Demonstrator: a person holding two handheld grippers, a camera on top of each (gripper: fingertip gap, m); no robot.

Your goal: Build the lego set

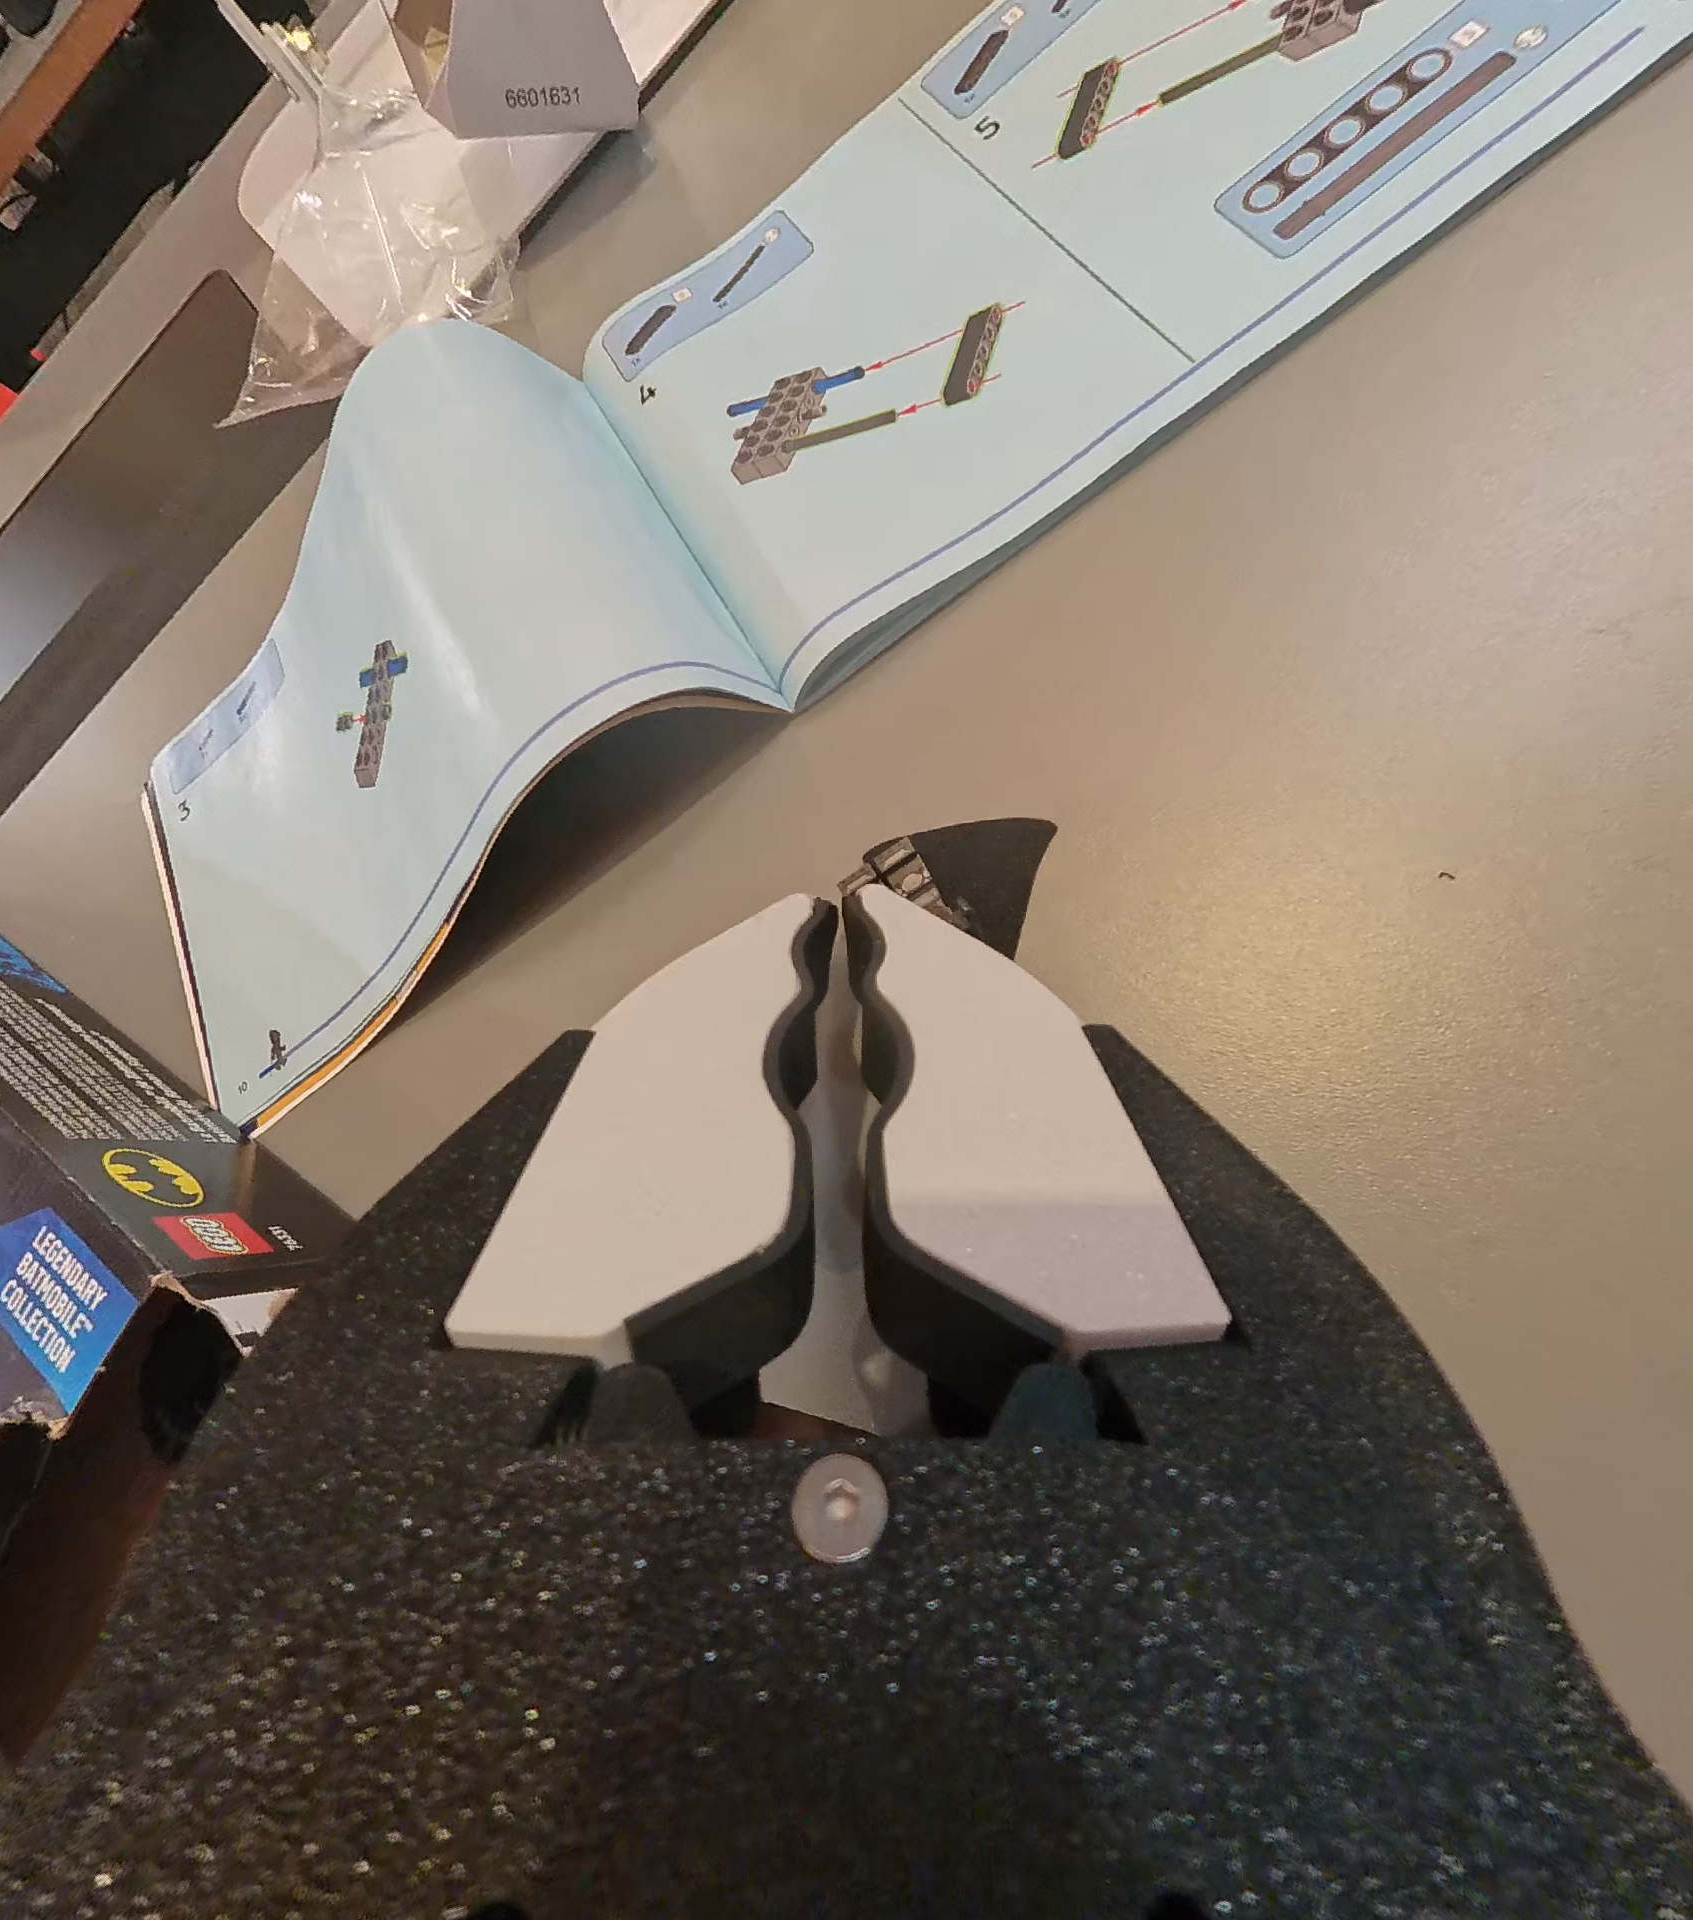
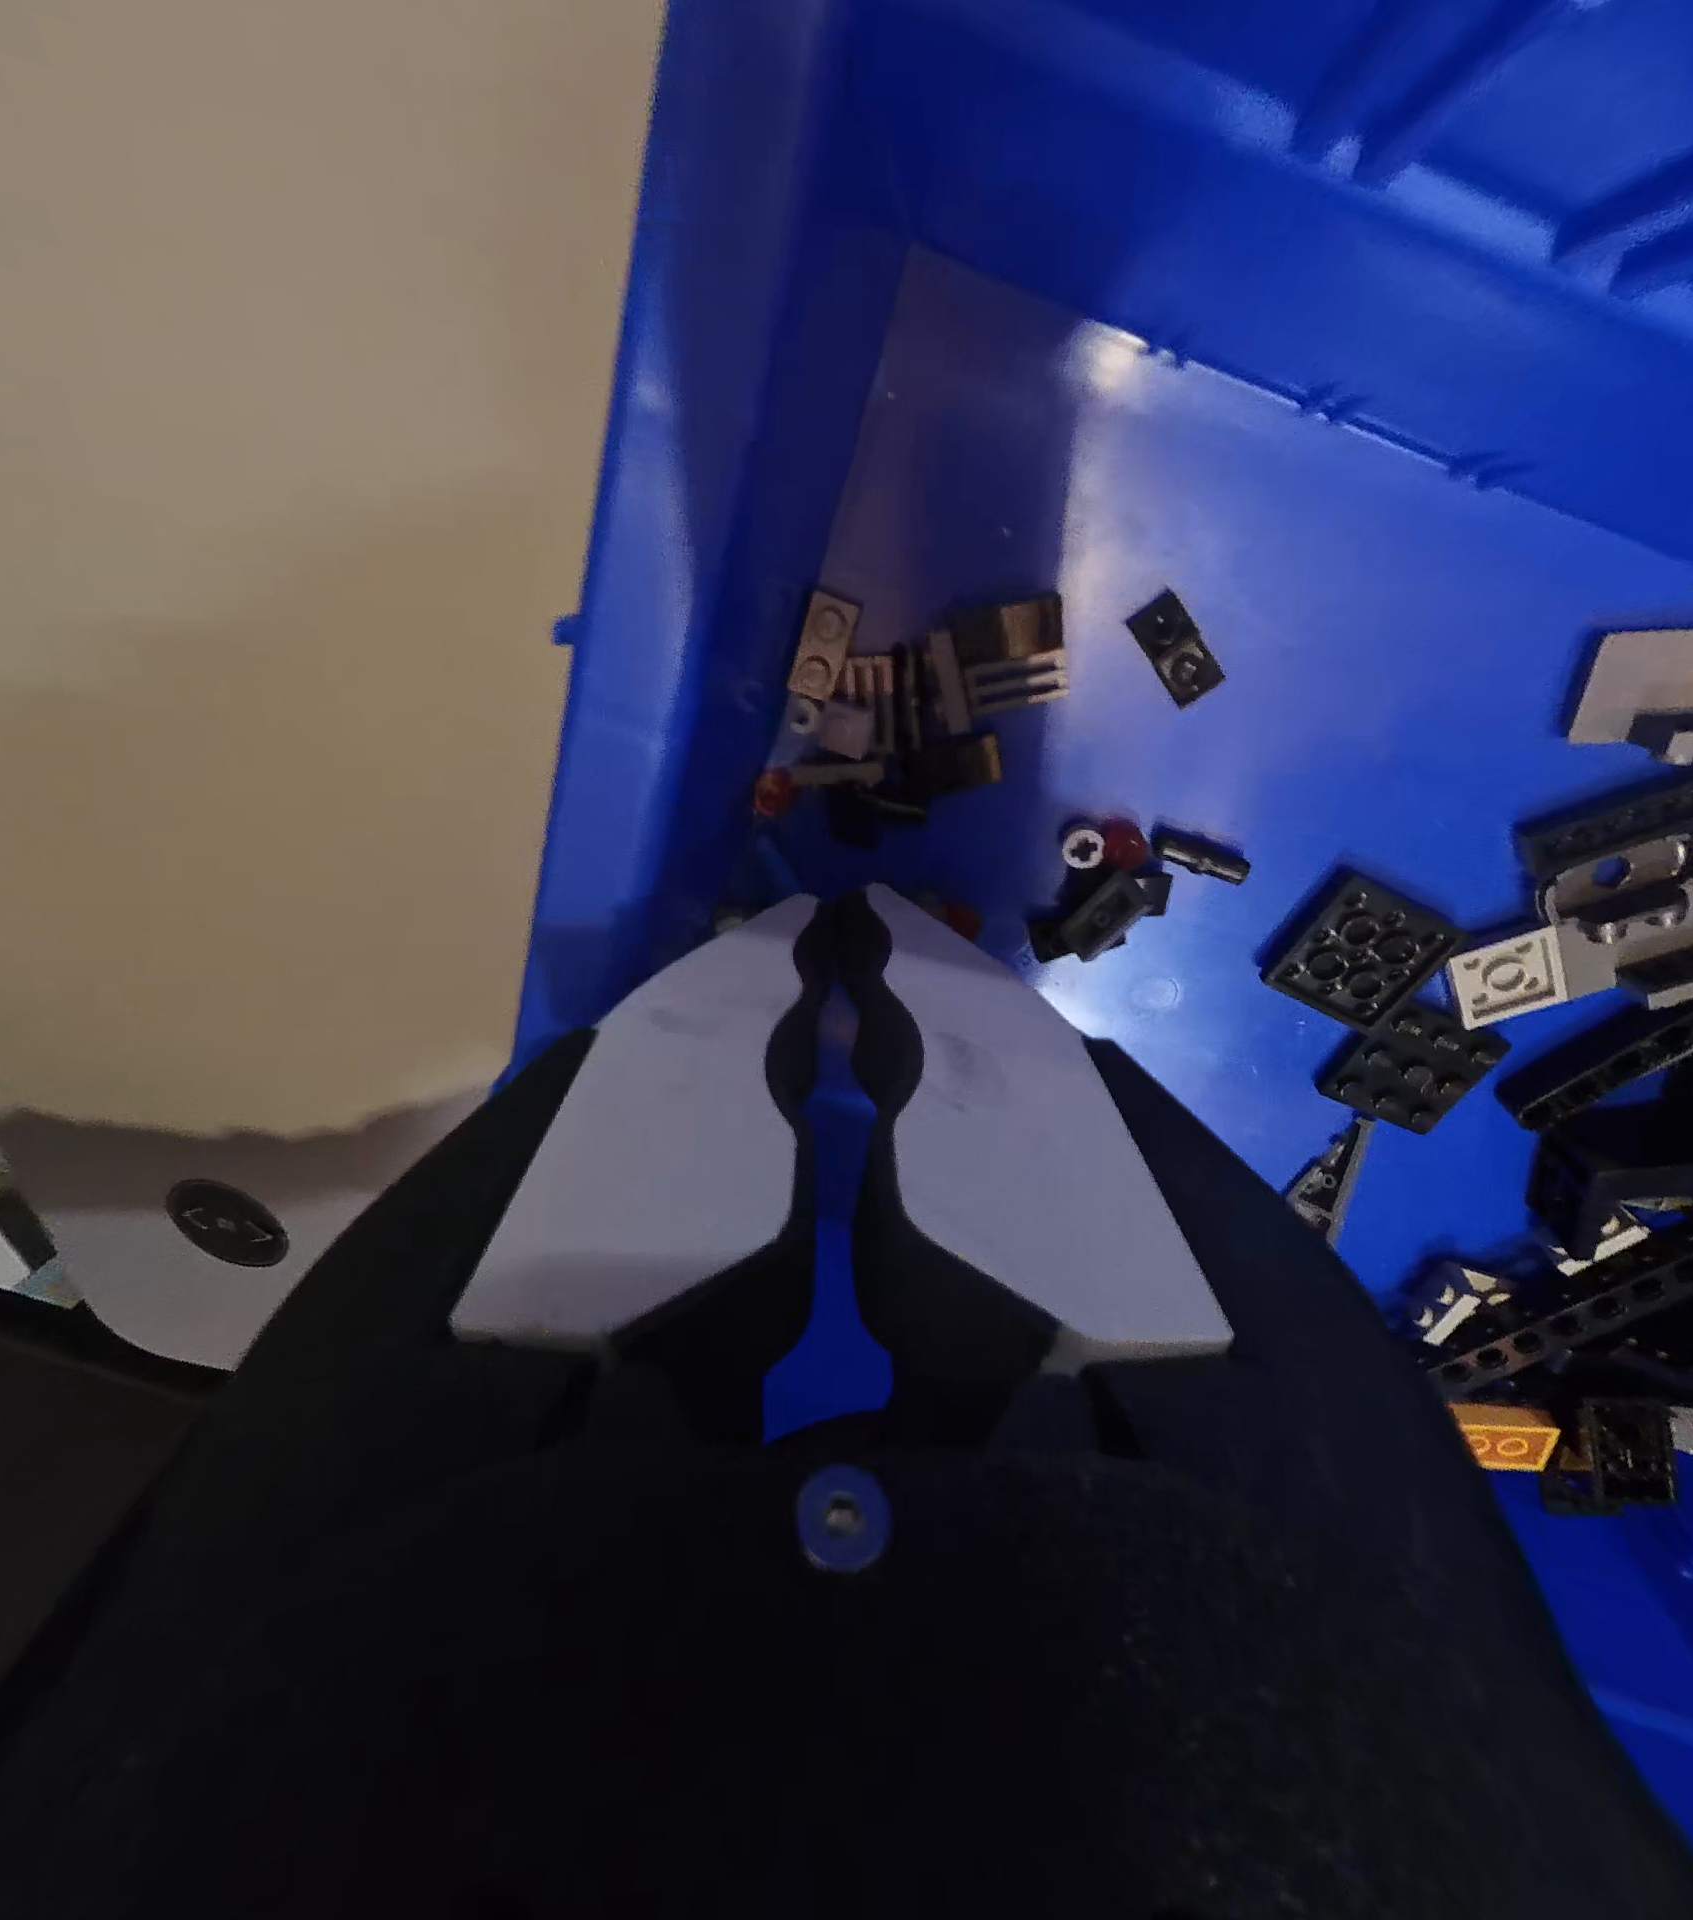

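Observation:
In the left wrist view my left gripper (image 1: 840,906) hovers over the beige table (image 1: 1341,987), shut on a small grey lego piece (image 1: 902,879). The piece pokes out past the right fingertip, with a black shape (image 1: 993,873) behind it. The open instruction booklet (image 1: 530,582) lies just beyond. In the right wrist view my right gripper (image 2: 842,906) is down inside the blue bin (image 2: 1341,582) by its left wall, with its pads together. A heap of small grey and black pieces (image 2: 925,696) lies just ahead of the tips. What lies under the tips is hidden.
The lego box (image 1: 42,1299) stands at the left and clear plastic bags (image 1: 374,208) lie behind the booklet. In the bin are a black square plate (image 2: 1359,948), a red round piece (image 2: 1120,844), black beams (image 2: 1652,1039) and an orange brick (image 2: 1505,1446). The tips of one gripper are about 45 cm away from the tips of the other.

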